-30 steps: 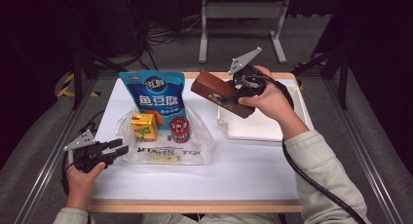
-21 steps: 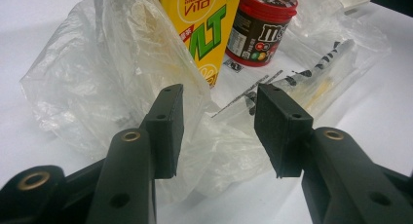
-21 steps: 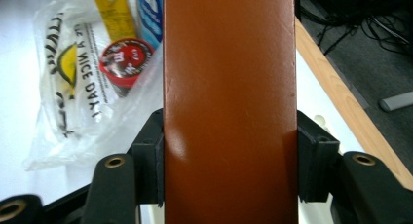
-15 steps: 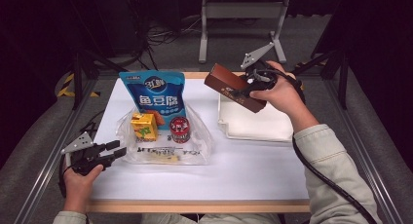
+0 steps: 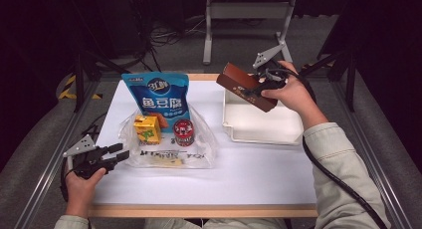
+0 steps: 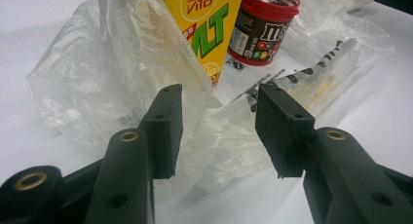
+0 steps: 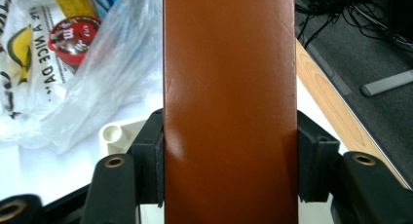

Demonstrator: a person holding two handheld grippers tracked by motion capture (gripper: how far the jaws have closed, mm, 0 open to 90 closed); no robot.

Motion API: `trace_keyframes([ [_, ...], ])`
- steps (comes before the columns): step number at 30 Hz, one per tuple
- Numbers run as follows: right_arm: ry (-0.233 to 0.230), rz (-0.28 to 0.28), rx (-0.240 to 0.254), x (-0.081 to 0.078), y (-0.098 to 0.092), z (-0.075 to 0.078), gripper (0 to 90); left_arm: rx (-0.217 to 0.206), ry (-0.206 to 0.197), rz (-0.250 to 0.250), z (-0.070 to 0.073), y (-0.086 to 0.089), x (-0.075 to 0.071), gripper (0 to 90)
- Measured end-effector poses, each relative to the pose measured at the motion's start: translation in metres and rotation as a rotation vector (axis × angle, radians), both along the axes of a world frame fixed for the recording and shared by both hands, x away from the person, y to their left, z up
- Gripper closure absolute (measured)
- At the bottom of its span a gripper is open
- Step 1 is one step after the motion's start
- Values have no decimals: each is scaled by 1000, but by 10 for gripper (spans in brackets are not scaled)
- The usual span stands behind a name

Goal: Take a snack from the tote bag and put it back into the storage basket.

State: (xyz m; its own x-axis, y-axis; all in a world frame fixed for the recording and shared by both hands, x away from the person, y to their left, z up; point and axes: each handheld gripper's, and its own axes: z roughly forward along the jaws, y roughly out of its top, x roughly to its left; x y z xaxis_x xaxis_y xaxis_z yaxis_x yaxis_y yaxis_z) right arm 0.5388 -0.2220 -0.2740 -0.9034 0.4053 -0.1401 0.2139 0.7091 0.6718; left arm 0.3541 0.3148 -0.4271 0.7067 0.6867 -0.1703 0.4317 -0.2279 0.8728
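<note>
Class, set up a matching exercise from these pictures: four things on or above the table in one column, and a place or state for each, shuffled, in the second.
Things:
1. brown box
2. yellow drink carton
3. blue snack bag
4. left tool

Places or states:
A. jaws open, at the edge of the clear plastic bag
B. clamped in the right tool, above the white tray
C. upright beside the red M&M's tub
D. behind the carton and tub

Pairs: 1-B, 2-C, 3-D, 4-A
</note>
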Motion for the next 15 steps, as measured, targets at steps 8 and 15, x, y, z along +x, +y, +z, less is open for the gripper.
trace_keyframes([
  [8,-14,-14,-21,11,-11,-9,423,4,-1,4,0,0,1,531],
  [15,-9,-22,-41,22,-19,-22,424,4,2,4,0,-1,1,531],
])
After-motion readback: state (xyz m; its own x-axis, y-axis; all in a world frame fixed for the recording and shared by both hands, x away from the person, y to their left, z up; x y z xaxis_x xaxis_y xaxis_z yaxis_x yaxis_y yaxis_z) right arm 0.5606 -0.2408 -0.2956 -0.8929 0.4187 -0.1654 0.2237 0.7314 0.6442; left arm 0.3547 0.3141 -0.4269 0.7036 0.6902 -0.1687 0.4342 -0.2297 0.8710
